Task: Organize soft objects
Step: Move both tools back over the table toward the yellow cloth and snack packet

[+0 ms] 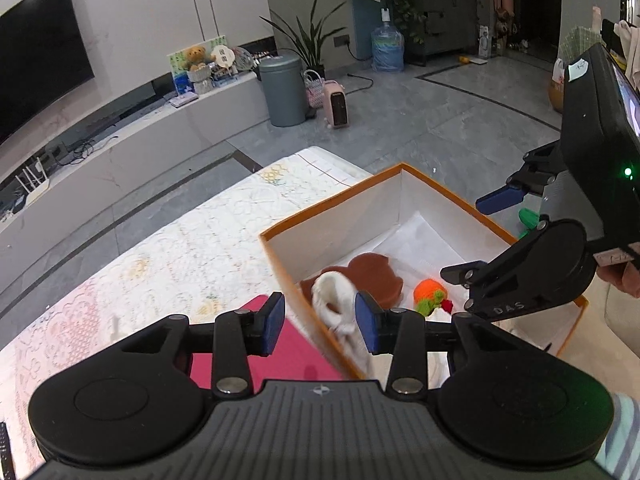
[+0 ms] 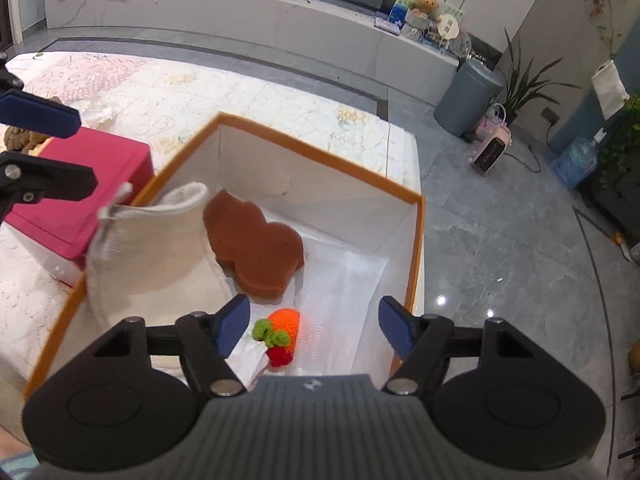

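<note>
left gripper (image 1: 320, 322): jaws part open, nothing pinched – pads stand clear either side of the box's near wall, above the white cloth; cloth seen between the pads but below them, not touched.
right gripper (image 2: 314, 330): jaws spread wide, empty – hangs over the inside of the box, above the knitted carrot.
box (image 2: 320, 154): orange rim, white inside, open top, sits on the patterned tabletop (image 2: 248, 96) near its corner.
white cloth (image 2: 148, 248): knitted, cream-white, draped over the box's wall on the red-box side – part inside, part hanging out over the rim; slumped, leaning on that wall.
brown sponge (image 2: 256, 248): cloud-shaped, lies flat on the white lining inside the box, just beside the cloth, possibly touching its edge.
knitted carrot (image 2: 286, 328): orange with green leaves and a red bit at the end, on the box floor, near the sponge but apart from it.
red box (image 2: 84, 184): closed, magenta lid, on the table just beside the orange box, outside it.
brown plush thing (image 2: 20, 138): on the table past the red box, mostly hidden – cannot tell what it is.
person: a hand (image 1: 620, 276) grips the right tool's handle in the left wrist view.
</note>
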`<state>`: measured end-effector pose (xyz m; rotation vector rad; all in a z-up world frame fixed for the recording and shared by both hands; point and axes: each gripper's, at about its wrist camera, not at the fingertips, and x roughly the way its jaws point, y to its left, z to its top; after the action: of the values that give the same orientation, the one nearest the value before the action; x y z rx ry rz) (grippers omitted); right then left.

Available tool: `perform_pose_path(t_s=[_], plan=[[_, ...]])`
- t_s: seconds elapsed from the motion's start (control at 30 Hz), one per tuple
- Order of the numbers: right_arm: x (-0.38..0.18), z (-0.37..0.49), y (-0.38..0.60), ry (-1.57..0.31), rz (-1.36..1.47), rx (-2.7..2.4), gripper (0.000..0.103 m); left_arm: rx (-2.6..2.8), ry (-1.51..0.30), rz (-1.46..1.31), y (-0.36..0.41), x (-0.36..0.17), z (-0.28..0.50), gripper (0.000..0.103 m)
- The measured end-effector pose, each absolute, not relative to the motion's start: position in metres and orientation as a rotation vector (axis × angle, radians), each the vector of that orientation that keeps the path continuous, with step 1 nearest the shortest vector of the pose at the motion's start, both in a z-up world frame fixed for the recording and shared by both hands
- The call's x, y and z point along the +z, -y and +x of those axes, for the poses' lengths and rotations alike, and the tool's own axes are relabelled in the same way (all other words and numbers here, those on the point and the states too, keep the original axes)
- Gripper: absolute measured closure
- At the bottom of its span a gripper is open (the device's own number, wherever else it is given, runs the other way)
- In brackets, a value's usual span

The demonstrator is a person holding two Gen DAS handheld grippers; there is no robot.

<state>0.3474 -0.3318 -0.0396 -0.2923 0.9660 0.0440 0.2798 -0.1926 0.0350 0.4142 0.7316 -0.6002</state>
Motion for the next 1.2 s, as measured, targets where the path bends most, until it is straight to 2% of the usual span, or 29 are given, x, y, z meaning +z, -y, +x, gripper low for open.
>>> perform_pose_path(t_s=[0.13,0.73,1.2], plan=[[-0.025,0.335,0.318,-0.939,-0.306,0.057,0.029,-0.587,-0.711,0.397,0.174,0.044,0.271,0.056],[0.01,0.3,0.231,-0.846,-0.244,0.216,0.029,-0.462,-0.668,0.307,0.049,0.063,0.24,0.056],[-0.002,0.324,0.143,-0.842,-0.269,0.409,0.029,-0.342,-0.736,0.337,-0.045,0.028,0.249,0.054]])
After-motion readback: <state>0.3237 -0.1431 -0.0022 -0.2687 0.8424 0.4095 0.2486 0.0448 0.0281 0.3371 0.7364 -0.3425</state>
